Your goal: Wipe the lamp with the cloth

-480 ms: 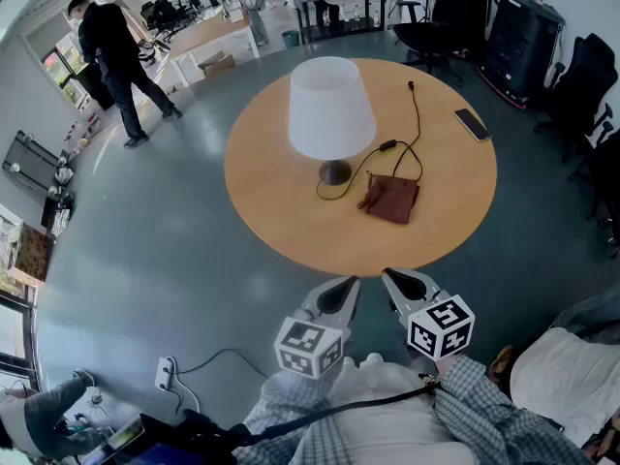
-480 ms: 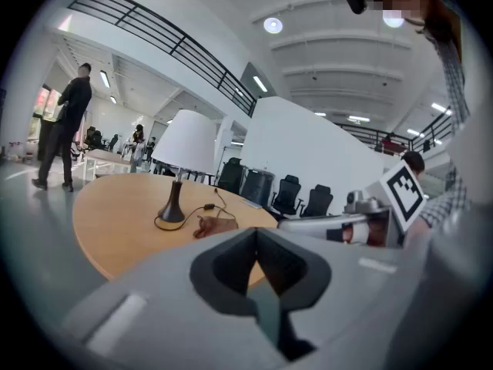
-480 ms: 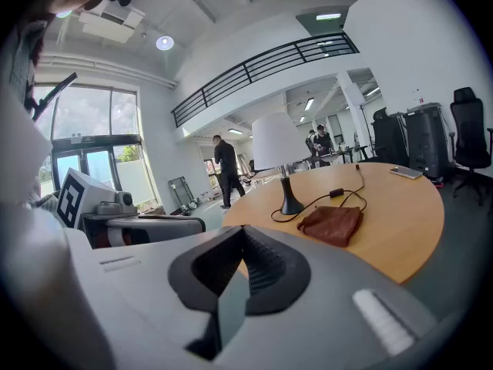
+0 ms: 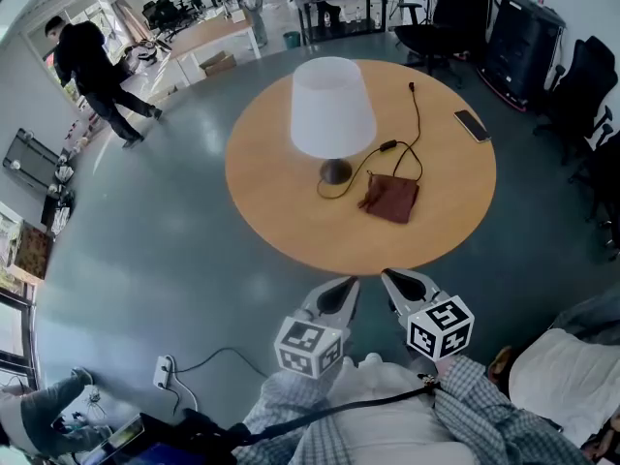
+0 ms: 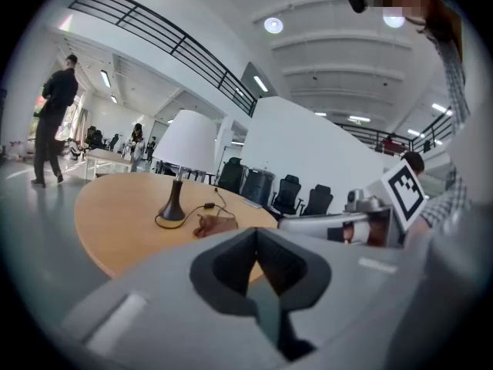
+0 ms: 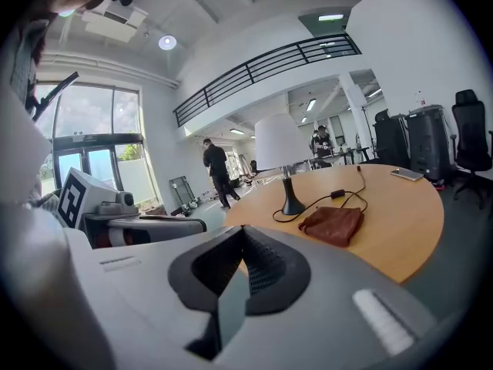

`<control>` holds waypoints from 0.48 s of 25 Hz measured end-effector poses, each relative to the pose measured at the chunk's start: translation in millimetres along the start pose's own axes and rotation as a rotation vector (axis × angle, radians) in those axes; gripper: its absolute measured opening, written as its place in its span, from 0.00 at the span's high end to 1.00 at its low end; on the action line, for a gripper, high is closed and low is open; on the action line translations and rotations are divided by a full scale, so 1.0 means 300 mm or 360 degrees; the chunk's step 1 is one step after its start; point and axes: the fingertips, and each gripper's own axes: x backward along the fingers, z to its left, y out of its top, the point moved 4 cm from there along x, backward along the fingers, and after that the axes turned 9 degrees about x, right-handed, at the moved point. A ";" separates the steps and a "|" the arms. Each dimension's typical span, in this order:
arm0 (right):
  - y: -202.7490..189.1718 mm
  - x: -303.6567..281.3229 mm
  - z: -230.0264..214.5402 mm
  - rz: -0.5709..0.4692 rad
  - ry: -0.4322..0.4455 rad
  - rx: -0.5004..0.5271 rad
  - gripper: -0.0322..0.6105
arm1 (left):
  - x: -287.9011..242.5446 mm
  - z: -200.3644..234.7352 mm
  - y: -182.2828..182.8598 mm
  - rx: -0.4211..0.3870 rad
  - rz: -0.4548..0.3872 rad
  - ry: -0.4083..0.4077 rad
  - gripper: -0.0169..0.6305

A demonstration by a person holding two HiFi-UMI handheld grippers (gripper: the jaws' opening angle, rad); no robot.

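Only the dark-clothed person (image 4: pixel 92 66) beyond the white-shaded lamp (image 4: pixel 332 105) moved. Crumpled brown cloth (image 4: pixel 390 198) beside lamp untouched; left gripper (image 4: pixel 345 284), right gripper (image 4: pixel 390 277) fingers clenched, empty. Wiping not started.

The white-shaded lamp (image 4: pixel 332 105) is standing upright near the middle of the round wooden desk (image 4: pixel 271 197), its black cord (image 4: pixel 418 114) looping away across the top. The brown cloth (image 4: pixel 390 198) is lying crumpled just beside the lamp's base, toward the near edge. A phone (image 4: pixel 472 124) is resting out at the right. The left claw (image 4: pixel 347 285) and right claw (image 4: pixel 389 278) are hovering side by side, both pinched together, just short of the desk's near rim. A person (image 4: pixel 92 66) in dark clothes is striding across the floor at upper left.
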 end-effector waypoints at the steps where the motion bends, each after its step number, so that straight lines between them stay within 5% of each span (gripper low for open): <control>1: 0.001 0.002 0.001 0.0000 0.0001 0.0001 0.95 | 0.001 -0.002 0.000 0.0000 0.0000 0.0000 0.97; 12: -0.008 0.019 0.003 0.0002 -0.0011 -0.0027 0.95 | 0.010 -0.015 -0.011 0.0004 -0.0003 0.0006 0.97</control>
